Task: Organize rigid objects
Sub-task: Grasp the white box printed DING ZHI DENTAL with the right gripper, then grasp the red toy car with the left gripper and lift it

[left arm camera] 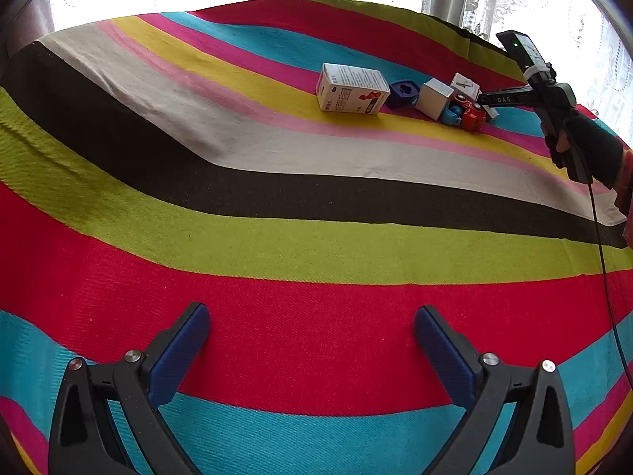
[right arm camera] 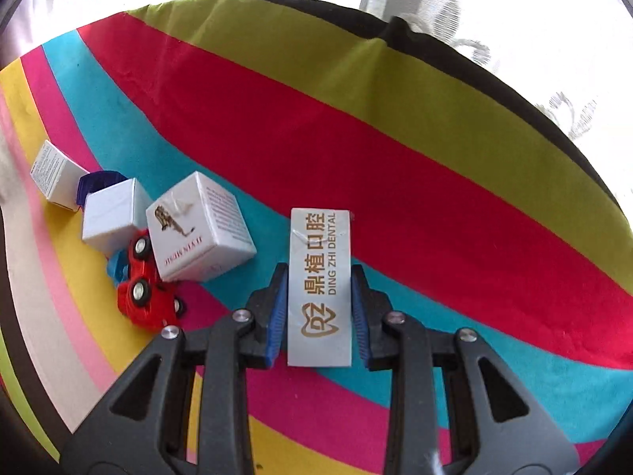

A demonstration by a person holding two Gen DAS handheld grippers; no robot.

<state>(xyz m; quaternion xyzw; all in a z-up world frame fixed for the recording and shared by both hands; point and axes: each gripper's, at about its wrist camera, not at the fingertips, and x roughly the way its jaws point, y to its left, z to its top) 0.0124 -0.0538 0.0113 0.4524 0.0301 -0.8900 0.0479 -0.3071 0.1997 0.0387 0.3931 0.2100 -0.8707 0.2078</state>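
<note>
Blue-padded right gripper [right arm camera: 316, 308] jaws clamp the dental box [right arm camera: 319, 289].

red toy car [right arm camera: 148, 297] hides most of a blue toy [right arm camera: 115, 267] behind it

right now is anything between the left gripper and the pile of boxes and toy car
Nothing visible. The left gripper hangs open over bare striped cloth, and the stretch up to the large white box and red toy car is clear.
</note>
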